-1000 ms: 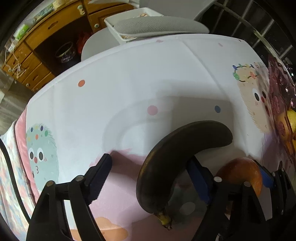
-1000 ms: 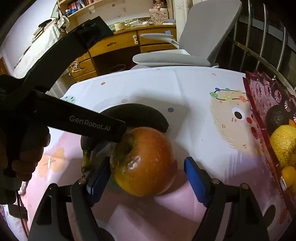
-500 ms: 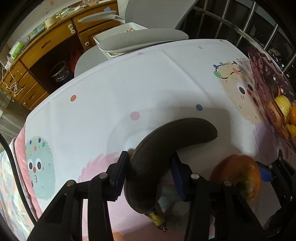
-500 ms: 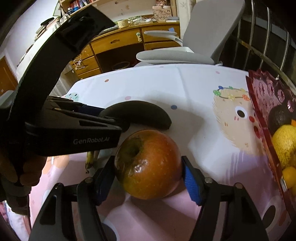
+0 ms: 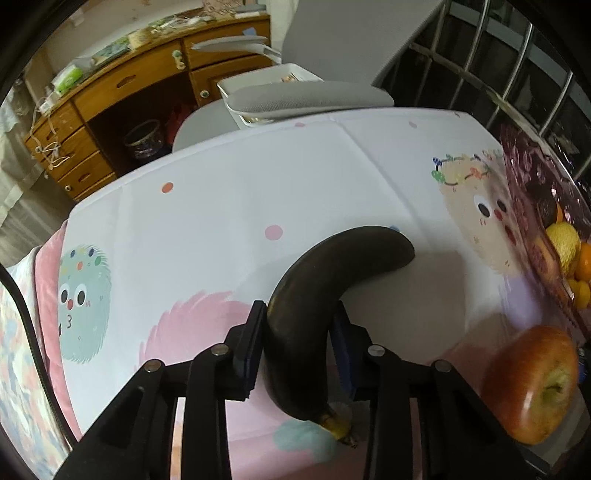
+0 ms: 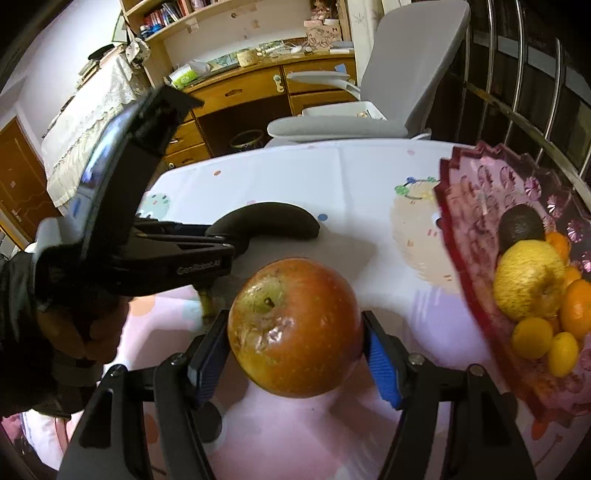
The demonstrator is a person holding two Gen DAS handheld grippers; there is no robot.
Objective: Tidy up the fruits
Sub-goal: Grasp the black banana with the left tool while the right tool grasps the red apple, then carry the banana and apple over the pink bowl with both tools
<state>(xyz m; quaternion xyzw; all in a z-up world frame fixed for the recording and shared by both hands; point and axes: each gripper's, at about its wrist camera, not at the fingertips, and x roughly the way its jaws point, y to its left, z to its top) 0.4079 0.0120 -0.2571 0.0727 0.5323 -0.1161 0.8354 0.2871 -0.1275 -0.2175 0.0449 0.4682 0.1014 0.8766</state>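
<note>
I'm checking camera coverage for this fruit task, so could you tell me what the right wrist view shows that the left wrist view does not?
Only the right wrist view shows the right gripper shut on the apple, the person's left hand, a dark round fruit in the dish, and the bookshelf.

Only the left wrist view shows the left gripper closed on the banana from behind, and the green monster print.

Both show the banana, apple, red glass dish with yellow and orange fruit, tablecloth, grey chair and wooden desk.

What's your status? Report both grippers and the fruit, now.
Left gripper shut on dark banana. Right gripper shut on apple. Fruit tray to the right, already holding fruit; path over the tablecloth unobstructed.
</note>
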